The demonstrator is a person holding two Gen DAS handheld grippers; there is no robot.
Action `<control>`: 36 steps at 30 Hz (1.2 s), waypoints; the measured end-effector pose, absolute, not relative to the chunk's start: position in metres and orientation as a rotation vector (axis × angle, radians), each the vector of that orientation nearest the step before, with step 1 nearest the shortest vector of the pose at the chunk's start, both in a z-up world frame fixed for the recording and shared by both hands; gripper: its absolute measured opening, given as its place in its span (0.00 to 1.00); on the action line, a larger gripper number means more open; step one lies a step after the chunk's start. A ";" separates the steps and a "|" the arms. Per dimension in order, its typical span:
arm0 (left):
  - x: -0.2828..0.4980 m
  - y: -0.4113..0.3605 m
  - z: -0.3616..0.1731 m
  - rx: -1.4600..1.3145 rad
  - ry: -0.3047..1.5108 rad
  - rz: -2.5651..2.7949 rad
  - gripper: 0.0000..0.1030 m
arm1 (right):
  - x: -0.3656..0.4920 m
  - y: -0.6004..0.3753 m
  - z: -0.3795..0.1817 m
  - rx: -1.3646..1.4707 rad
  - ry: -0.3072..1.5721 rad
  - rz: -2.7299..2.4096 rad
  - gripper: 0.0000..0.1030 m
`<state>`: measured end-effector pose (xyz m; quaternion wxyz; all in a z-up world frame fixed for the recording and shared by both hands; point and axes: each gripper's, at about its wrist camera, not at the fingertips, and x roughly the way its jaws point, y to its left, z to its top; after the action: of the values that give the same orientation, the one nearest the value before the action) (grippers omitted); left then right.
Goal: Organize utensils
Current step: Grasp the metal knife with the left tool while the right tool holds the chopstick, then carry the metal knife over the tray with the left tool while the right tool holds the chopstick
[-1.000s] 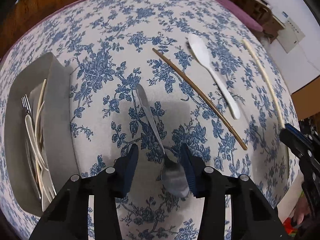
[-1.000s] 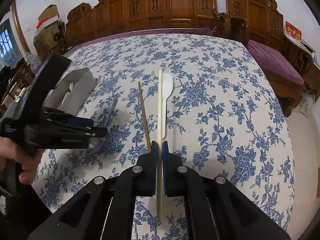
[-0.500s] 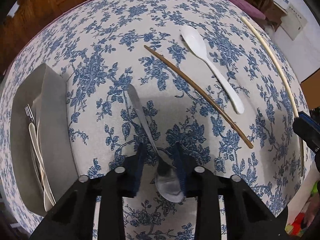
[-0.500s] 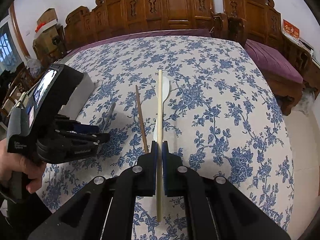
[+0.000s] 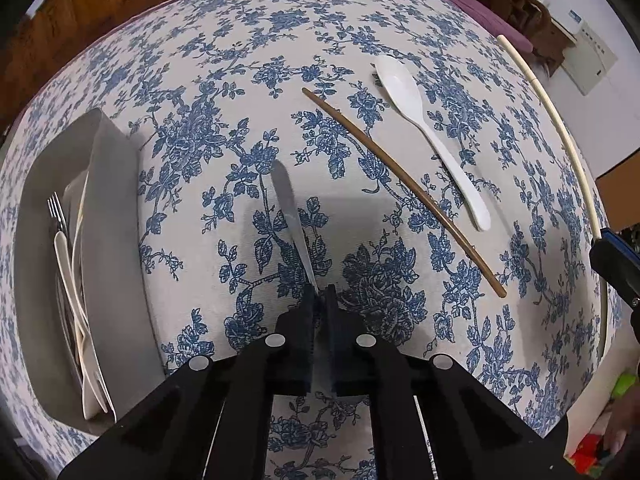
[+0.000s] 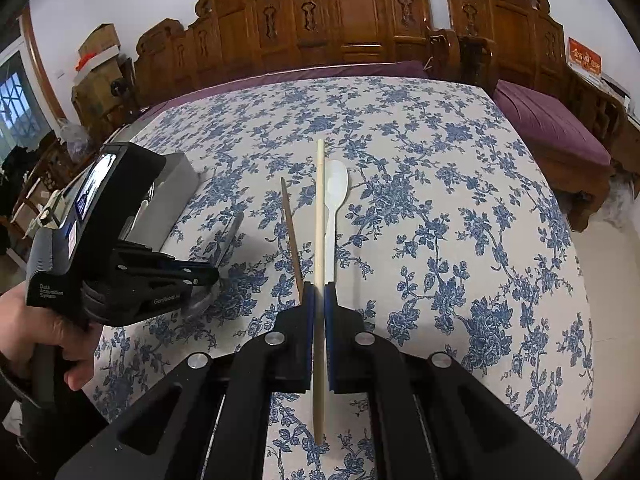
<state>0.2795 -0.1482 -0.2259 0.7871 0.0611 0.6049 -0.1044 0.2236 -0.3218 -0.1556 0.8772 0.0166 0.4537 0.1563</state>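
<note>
- My left tongs [image 5: 319, 300] pinch the slim shiny metal spoon's handle [image 5: 289, 216] on the floral worktop [image 5: 400, 32]; its bowl hides beneath them.
- My right tongs [image 6: 319, 300] clamp a pale chopstick [image 6: 319, 208].
- The grey tray [image 5: 116, 240] holds a jumble of cutlery.

Left gripper [image 5: 319, 300] jaws clamped; right gripper [image 6: 319, 300] jaws clamped.

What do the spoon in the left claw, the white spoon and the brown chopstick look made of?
Held spoon: probably steel, grey with a dull sheen. White spoon: plastic or melamine, opaque, glossy; hard to say which. Brown chopstick: likely wood or bamboo, matte.
</note>
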 end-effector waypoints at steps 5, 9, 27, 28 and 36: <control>0.278 -0.140 -0.225 0.129 1.287 -0.221 0.01 | 0.224 -0.321 -0.158 0.030 0.952 0.326 0.06; 0.273 -0.127 -0.223 0.118 1.274 -0.222 0.00 | 0.223 -0.318 -0.160 0.023 0.955 0.329 0.06; 0.269 -0.133 -0.213 0.174 1.303 -0.223 0.27 | 0.221 -0.313 -0.160 0.008 0.952 0.331 0.06; 0.269 -0.132 -0.217 0.170 1.321 -0.217 0.27 | 0.221 -0.313 -0.160 0.008 0.951 0.331 0.06; 0.278 -0.127 -0.235 0.160 1.327 -0.208 0.03 | 0.222 -0.317 -0.159 0.013 0.948 0.331 0.06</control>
<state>0.2782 -0.1266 -0.2354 0.7798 0.0739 0.6143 -0.0960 0.2217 -0.3169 -0.1591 0.8766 0.0063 0.4543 0.1588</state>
